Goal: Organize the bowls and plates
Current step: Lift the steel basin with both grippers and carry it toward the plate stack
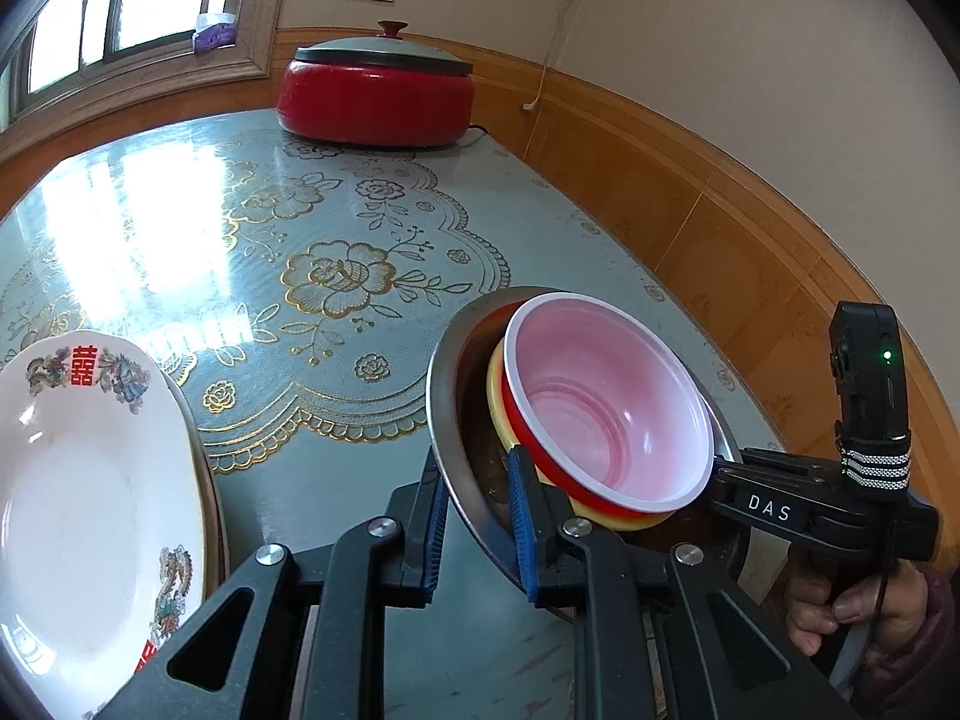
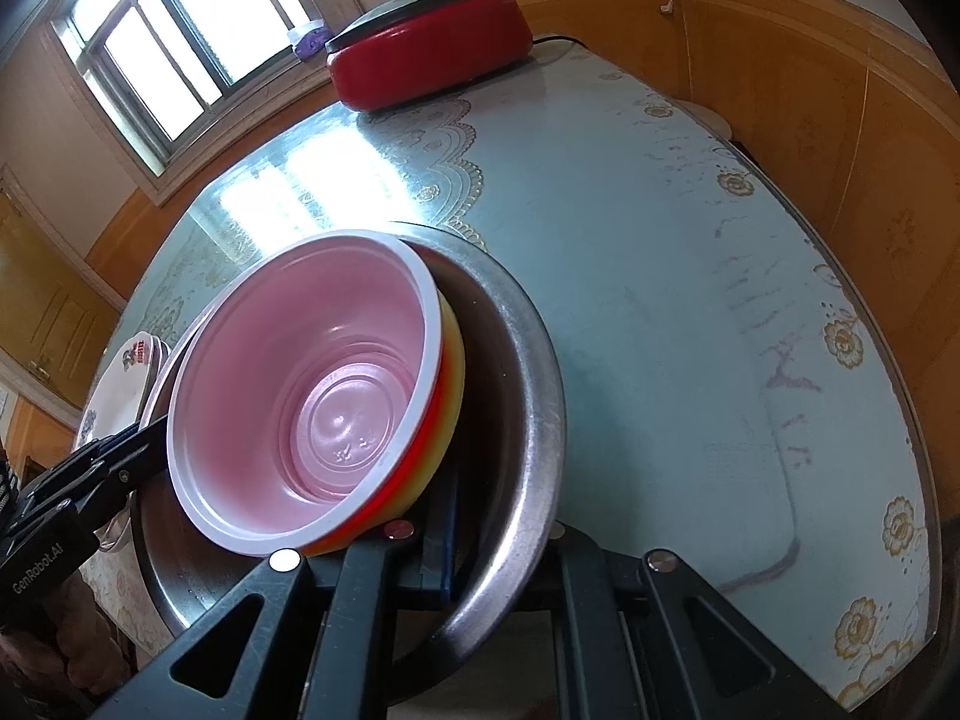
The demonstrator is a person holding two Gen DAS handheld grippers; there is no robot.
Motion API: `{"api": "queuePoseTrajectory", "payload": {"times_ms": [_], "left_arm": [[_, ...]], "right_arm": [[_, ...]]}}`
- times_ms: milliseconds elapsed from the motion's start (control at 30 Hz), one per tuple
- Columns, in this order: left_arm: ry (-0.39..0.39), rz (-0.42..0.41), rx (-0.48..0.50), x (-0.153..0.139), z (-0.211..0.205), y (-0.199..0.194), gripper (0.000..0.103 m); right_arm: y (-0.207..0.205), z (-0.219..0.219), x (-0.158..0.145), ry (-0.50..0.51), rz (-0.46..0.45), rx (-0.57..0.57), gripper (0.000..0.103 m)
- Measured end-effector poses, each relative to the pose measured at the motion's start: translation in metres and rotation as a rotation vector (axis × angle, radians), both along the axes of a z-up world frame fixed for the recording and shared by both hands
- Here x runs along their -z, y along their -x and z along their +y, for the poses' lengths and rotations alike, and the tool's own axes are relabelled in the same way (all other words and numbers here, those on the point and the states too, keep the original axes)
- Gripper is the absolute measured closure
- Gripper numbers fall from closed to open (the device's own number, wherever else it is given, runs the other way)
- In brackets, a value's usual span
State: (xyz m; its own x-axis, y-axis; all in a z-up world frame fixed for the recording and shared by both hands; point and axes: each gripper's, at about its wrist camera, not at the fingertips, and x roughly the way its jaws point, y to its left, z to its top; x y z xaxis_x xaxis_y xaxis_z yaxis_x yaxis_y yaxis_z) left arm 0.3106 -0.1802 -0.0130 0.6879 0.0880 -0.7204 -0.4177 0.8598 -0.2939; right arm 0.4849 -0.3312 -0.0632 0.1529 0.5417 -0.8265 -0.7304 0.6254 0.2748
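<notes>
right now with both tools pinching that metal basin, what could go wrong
1. The red bowl and yellow bowl sit tilted and loose in the steel basin; more tilt could tip them out.
2. The left tool and right tool each pinch only the thin rim, so the basin could slip or twist.
3. The stacked white plates lie close beside the left tool; a swing that way could knock them.
</notes>
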Motion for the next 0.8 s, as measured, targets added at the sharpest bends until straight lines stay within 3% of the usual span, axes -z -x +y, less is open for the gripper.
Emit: {"api": "queuePoseTrajectory", "payload": {"times_ms": [400, 800], "left_arm": [[-0.041, -0.015, 0.083, -0.018, 0.007, 0.005, 0.083], [-0.064, -0.040, 0.093, -0.033, 0.027, 0.023, 0.083]], "right_arm": [[0.015, -0.005, -0.016, -0.030, -0.026, 0.078, 0.095], [0.040, 0.012, -0.037, -0.050, -0.071, 0.091, 0.095]]}}
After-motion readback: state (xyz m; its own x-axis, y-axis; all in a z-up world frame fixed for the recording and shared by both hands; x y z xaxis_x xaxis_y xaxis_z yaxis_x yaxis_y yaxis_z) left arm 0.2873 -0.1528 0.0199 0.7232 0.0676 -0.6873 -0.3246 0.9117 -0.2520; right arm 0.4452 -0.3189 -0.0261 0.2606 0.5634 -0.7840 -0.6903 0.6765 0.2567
